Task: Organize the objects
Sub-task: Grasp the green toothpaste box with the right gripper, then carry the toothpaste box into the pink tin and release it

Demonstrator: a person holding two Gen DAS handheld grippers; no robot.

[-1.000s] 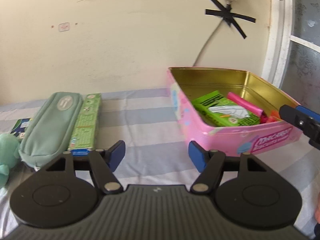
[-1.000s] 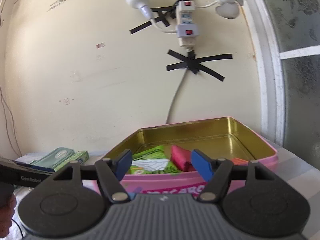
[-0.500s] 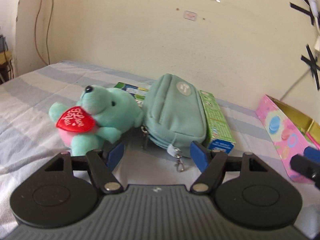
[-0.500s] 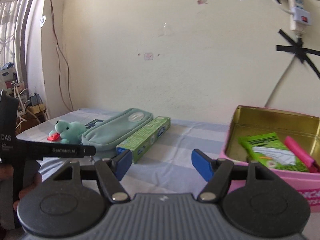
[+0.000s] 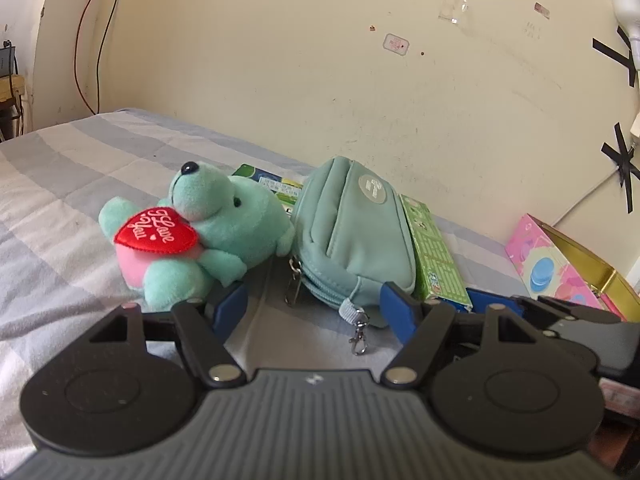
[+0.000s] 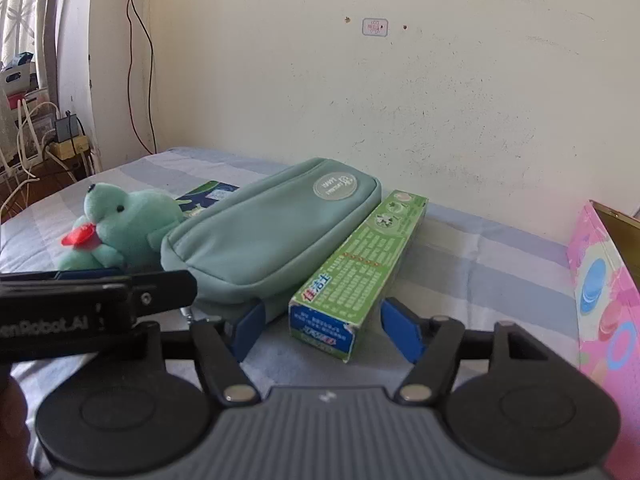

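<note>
A teal pencil pouch [image 5: 354, 232] lies on the striped bed between a teal teddy bear [image 5: 200, 232] with a red heart and a green toothpaste box [image 5: 434, 252]. My left gripper [image 5: 312, 312] is open and empty, just in front of the pouch's near end. My right gripper [image 6: 322, 330] is open and empty, its jaws either side of the near end of the toothpaste box [image 6: 360, 268], beside the pouch [image 6: 272, 232]. The bear [image 6: 120, 220] lies further left. The pink tin [image 6: 604, 292] stands at the right edge.
A blue-green flat pack [image 5: 272, 184] lies behind the bear and pouch. The wall runs close behind the objects. The left gripper's body [image 6: 92, 308] crosses the right wrist view at left. The pink tin [image 5: 560, 264] shows at the right in the left wrist view.
Both grippers have swung left from the pink tin to the row of objects and moved closer. The left now faces the pouch, the right the toothpaste box. Both stay open.
</note>
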